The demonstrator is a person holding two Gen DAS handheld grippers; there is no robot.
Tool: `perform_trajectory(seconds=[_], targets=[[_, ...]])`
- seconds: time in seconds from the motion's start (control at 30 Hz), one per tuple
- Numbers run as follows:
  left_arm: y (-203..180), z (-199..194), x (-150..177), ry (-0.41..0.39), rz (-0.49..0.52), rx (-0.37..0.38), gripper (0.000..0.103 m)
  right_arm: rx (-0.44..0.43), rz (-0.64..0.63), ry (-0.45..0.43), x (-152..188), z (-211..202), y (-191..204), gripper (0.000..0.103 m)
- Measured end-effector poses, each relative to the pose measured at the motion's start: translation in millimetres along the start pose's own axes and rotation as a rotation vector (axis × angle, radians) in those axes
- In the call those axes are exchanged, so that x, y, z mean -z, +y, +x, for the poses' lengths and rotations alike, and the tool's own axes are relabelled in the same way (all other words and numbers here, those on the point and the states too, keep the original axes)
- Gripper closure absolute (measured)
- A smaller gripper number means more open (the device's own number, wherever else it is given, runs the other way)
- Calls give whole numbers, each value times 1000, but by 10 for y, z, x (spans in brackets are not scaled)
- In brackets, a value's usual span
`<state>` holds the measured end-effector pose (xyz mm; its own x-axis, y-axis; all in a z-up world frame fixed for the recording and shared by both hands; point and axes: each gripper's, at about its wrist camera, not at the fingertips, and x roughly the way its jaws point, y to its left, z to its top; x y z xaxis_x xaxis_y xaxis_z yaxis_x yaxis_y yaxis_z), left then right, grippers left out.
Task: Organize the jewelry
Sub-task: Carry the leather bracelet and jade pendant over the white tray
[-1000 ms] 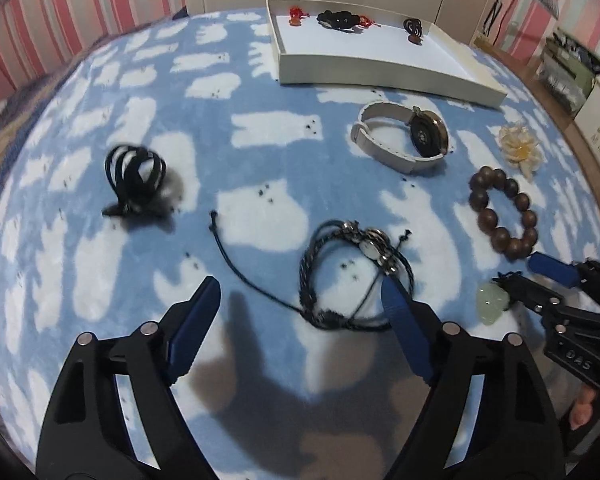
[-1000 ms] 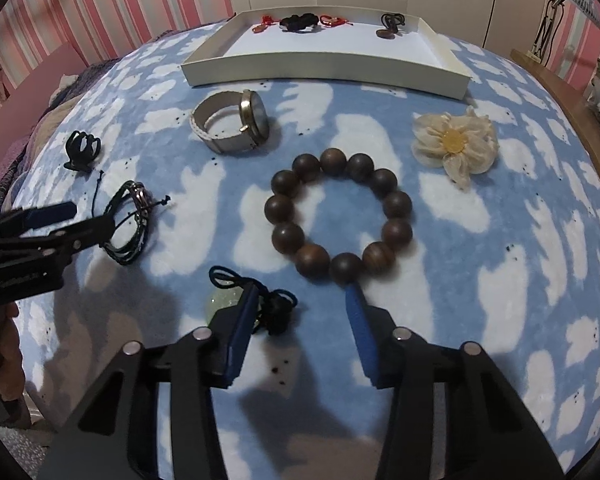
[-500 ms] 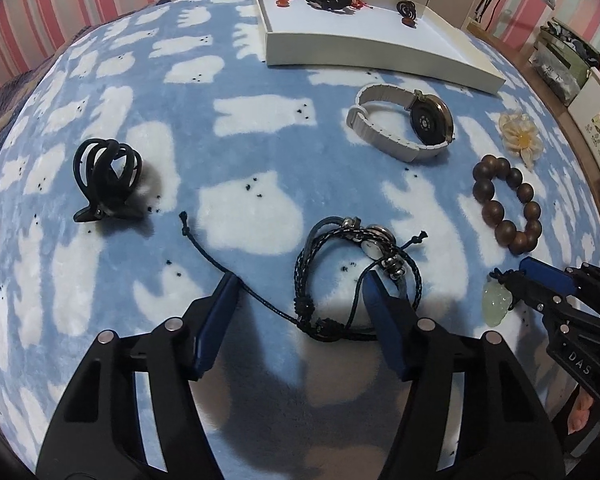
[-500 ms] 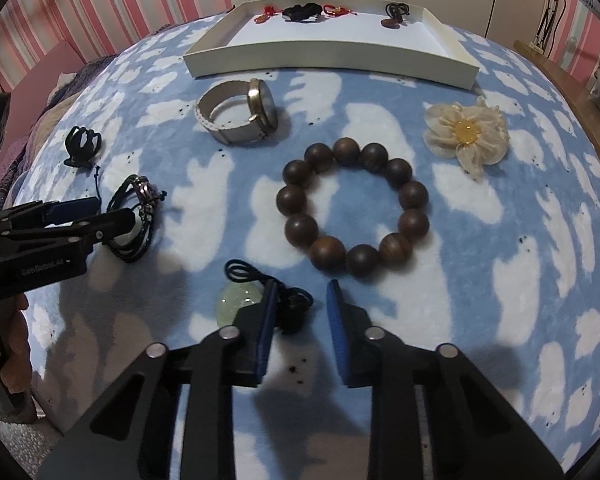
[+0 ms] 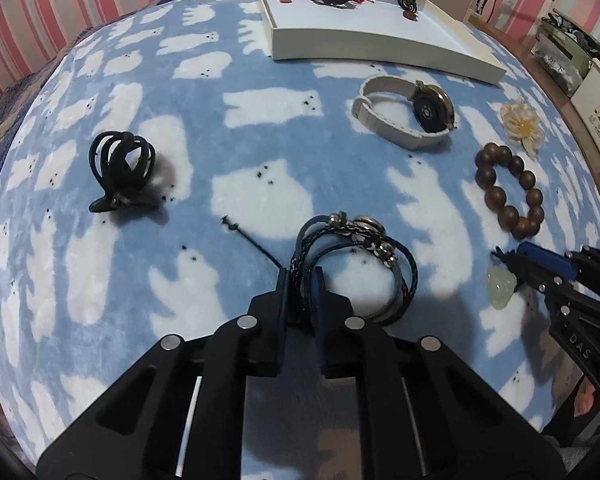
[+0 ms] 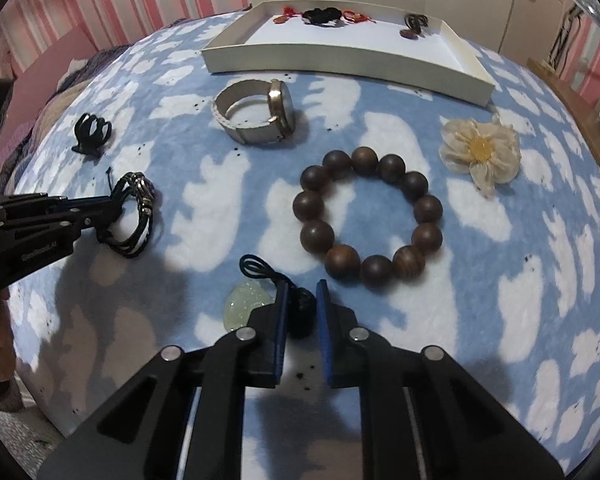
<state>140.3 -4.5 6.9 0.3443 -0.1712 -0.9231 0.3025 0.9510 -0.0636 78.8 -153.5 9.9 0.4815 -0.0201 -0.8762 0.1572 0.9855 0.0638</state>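
Observation:
A black braided bracelet (image 5: 356,240) with metal beads lies on the blue blanket. My left gripper (image 5: 300,276) is closing its jaws on the bracelet's near cords, and the pads press them. A pale green jade pendant (image 6: 246,304) on a black cord lies to the right. Around that cord's dark knot (image 6: 302,312) my right gripper (image 6: 302,288) is closing, pads against it. Each gripper also shows at the edge of the other view: the right gripper (image 5: 504,258) by the pendant (image 5: 500,286), the left gripper (image 6: 112,208) at the bracelet (image 6: 136,208).
A white tray (image 5: 380,44) at the far side holds red and black knotted pieces. Between it and me lie a beige-strap watch (image 5: 404,120), a wooden bead bracelet (image 6: 368,216), a cream flower brooch (image 6: 480,152) and a black hair claw (image 5: 120,172).
Both grippers went from wide open to shut, the left on the braided bracelet's cords, the right on the pendant's cord knot. Neither hand has shifted much.

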Motion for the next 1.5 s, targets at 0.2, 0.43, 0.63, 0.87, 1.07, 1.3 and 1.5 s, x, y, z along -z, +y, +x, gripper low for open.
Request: perform_trajectory(seconds=[0.2, 0.43, 0.63, 0.87, 1.07, 1.3, 1.5], targets=[[-18, -92, 55, -9, 3, -7, 96, 6, -37, -20, -25, -74, 38, 90], [-107, -255, -21, -51, 20, -17, 97, 0, -76, -81, -172, -256, 34, 90], [-201, -388, -251, -102, 33, -37, 96, 23, -87, -171, -480, -467, -102, 90], [-289, -519, -727, -172, 42, -29, 96, 63, -70, -265, -1056, -582, -385, 90], [-348, -484, -1351, -200, 24, 26, 96, 102, -23, -309, -1644, -448, -691, 90], [-367, -294, -2269, -209, -5, 91, 96, 114, 10, -276, -2306, -38, -986, 90], [-398, 245, -2812, -154, -23, 99, 96, 112, 29, -224, -2680, 439, -1130, 90]])
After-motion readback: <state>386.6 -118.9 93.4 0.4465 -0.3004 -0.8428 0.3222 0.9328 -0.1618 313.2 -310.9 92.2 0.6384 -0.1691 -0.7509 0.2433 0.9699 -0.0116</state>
